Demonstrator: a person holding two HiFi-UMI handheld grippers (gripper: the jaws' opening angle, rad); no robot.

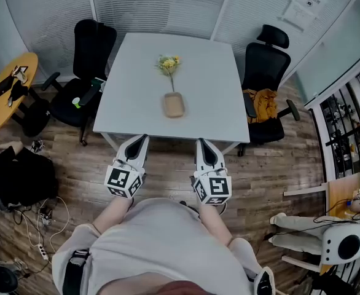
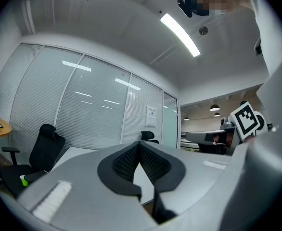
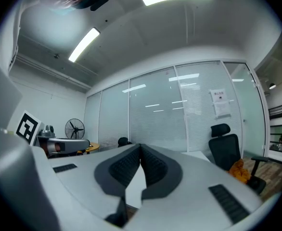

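- One round yellow table (image 1: 7, 85) sits at the far left, well apart from everything else, with dark items lying on it.
- A black office chair (image 1: 89, 66) is drawn up to the left edge of the white table (image 1: 137, 72), with its seat turned slightly outward.
- The left gripper (image 1: 141, 139) is held over the wooden floor (image 1: 168, 165), just short of the table's near edge. It points at that edge, and in its own view its jaws (image 2: 139, 144) are pressed together at the tips with nothing between them.
- A tan vase (image 1: 174, 105) stands upright near the middle of the near edge. It carries yellow flowers (image 1: 168, 62) and lies roughly on the line between the two grippers, probably within easy reach of either.
- The right gripper (image 1: 202, 142) is level with the left one, likewise short of the edge, and its tips (image 3: 140, 146) are closed on nothing.
- A second black chair (image 1: 267, 66) is at the right edge, with an orange garment (image 1: 263, 104) heaped on its seat.
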